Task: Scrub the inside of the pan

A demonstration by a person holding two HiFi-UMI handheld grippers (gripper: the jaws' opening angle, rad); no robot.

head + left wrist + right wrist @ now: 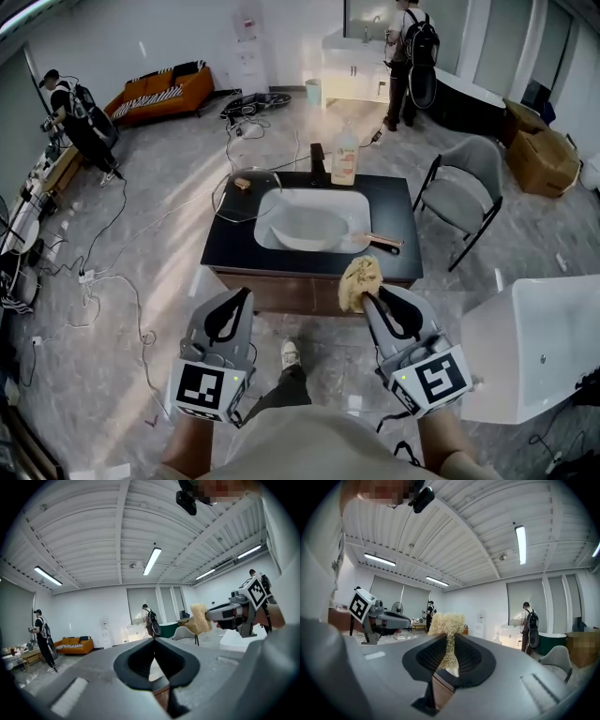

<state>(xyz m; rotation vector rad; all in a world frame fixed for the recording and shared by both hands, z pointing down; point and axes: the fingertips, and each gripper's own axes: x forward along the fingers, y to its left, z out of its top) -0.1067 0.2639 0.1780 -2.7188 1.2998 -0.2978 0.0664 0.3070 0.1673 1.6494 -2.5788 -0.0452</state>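
Note:
A pale pan (307, 229) lies in the white sink (281, 202) of a black counter (394, 211), its dark handle (385, 242) pointing right. My right gripper (370, 298) hovers short of the counter's front edge, shut on a yellowish fibrous scrubber (358, 281); the right gripper view shows the scrubber (446, 623) pinched between the jaws of that gripper (449, 641). To its left, at about the same height, my left gripper (246, 296) is shut with nothing in it. In its own view the left gripper (153, 642) has its jaws together, with the scrubber (199, 619) off to the right.
A soap bottle (344, 157) and black faucet (319, 161) stand behind the sink, and a round lid (244, 192) lies to its left. A grey chair (464, 192) is right of the counter and a white tub (534, 347) at near right. Cables (112, 281) cross the floor at left.

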